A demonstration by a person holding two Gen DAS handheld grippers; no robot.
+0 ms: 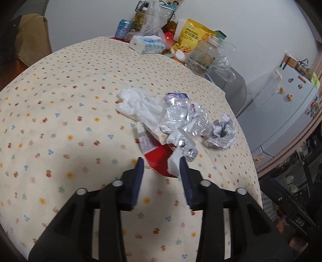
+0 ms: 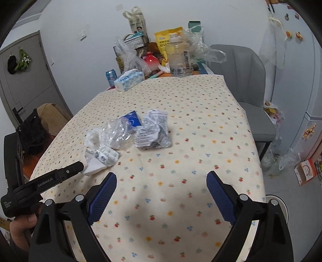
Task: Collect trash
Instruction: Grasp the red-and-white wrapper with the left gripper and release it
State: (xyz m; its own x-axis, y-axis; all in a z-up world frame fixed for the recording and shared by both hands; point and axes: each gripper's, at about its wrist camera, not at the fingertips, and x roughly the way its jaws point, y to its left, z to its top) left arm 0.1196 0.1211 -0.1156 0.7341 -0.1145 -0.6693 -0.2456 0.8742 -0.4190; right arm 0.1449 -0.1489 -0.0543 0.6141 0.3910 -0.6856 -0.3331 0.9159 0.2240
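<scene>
Trash heap, seemingly ungripped.

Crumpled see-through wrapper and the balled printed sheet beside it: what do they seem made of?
The crumpled see-through wrapper looks like thin clear plastic film: glossy, with bright glints and the cloth showing through. The balled printed sheet looks like matte paper: opaque white, sharp creases, lines of small dark print.

A floral tablecloth covers the table against a plain white wall. A grey chair stands at its far right corner, a white fridge beyond, a grey door left.
</scene>
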